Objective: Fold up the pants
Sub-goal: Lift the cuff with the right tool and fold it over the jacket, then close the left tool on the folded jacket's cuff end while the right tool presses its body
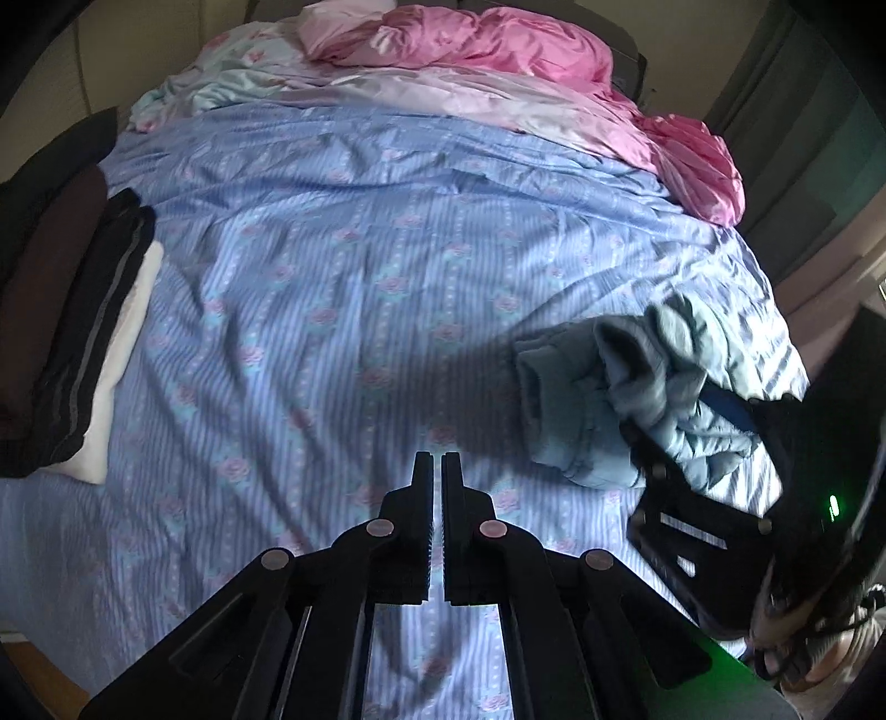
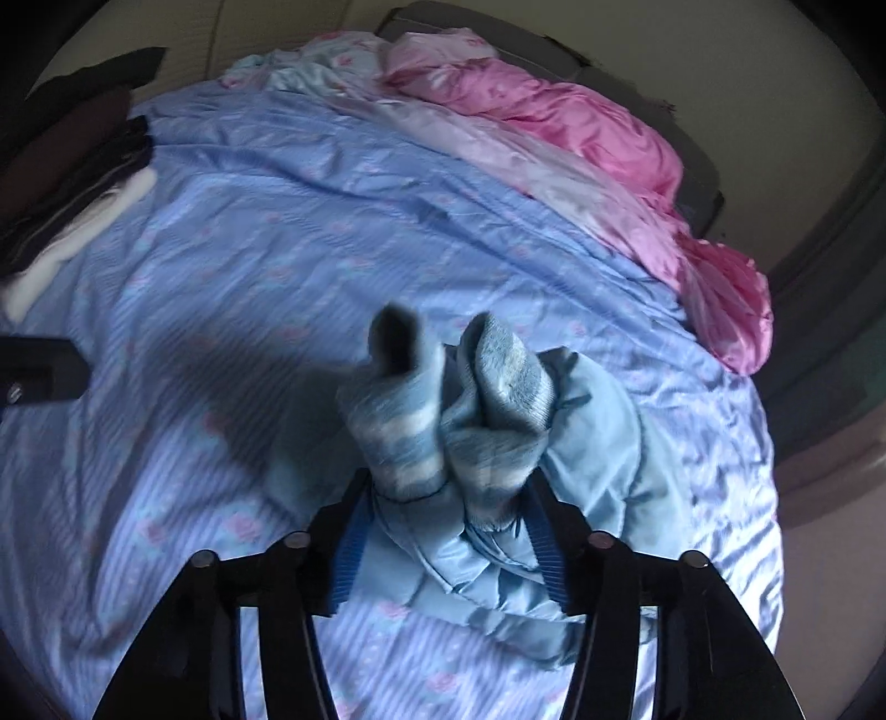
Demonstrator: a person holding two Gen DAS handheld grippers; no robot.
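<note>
The light blue pants (image 2: 581,443) are bunched into a bundle with ribbed striped cuffs sticking up. My right gripper (image 2: 448,498) is shut on the bundle and holds it above the blue striped bedsheet (image 2: 249,266). In the left wrist view the pants (image 1: 609,399) hang at the right, in the right gripper's black frame (image 1: 692,531). My left gripper (image 1: 437,471) is shut and empty, over bare sheet (image 1: 332,277) to the left of the pants.
A stack of folded dark and white clothes (image 1: 83,343) lies at the bed's left edge, and also shows in the right wrist view (image 2: 72,183). A crumpled pink duvet (image 1: 498,50) lies along the far and right side of the bed (image 2: 609,144).
</note>
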